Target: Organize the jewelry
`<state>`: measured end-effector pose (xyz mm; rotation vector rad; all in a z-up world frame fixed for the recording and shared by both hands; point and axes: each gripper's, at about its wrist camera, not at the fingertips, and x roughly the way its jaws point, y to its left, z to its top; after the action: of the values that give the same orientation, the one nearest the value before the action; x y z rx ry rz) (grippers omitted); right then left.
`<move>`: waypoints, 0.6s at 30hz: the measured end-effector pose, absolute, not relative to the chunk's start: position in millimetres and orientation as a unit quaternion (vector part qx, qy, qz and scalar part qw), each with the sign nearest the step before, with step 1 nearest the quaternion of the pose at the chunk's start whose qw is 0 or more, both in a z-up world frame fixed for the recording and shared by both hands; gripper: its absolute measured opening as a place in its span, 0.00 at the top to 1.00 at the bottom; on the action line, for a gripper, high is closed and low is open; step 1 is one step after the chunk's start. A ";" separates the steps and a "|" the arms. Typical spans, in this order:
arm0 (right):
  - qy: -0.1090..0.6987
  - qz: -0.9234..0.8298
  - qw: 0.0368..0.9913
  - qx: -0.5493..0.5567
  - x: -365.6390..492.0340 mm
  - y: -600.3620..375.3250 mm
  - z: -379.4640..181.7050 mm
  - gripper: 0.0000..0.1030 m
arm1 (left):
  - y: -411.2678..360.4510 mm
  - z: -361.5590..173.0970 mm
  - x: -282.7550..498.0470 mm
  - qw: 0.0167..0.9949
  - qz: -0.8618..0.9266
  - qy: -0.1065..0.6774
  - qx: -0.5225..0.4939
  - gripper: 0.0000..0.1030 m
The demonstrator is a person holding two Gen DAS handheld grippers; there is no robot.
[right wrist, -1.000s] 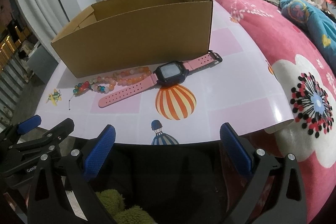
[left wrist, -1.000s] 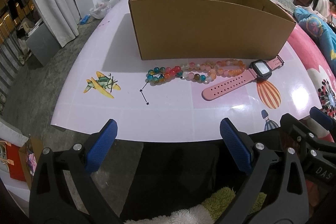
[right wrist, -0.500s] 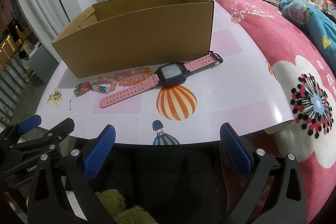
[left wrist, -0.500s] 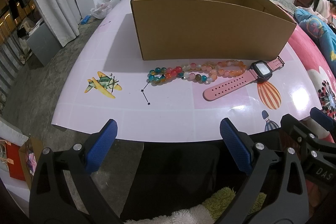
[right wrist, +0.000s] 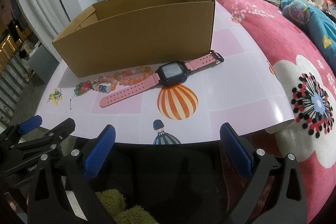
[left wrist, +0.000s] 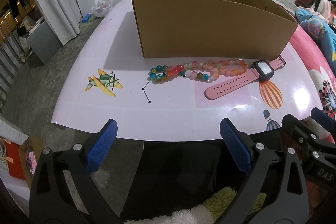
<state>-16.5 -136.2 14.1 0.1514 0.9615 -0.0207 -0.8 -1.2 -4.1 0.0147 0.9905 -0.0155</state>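
both views low — facing cardboard box

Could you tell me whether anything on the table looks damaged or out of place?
The cardboard box has a ragged, torn back rim. The bead bracelet and pink watch lie loose in front of it, not yet inside.

A glossy pink table carries a cardboard box, bead bracelet and pink watch.
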 end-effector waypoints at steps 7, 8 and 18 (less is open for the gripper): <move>0.459 -0.013 0.885 0.069 -17.1 -132.8 14.5 0.06 | 4.8 -9.9 -1.6 0.879 -0.003 0.477 0.007 0.08; 0.457 -0.013 0.887 0.069 -17.6 -132.4 14.9 0.06 | 6.1 -10.8 -2.1 0.879 -0.003 0.477 0.007 0.08; 0.415 -0.016 0.908 0.049 -27.0 -139.9 20.6 0.06 | 17.2 -20.8 1.8 0.880 -0.011 0.474 0.021 0.08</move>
<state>-27.0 -139.9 20.6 0.1007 0.8573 -0.0330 1.8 17.2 -20.8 0.0436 0.9873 -0.0227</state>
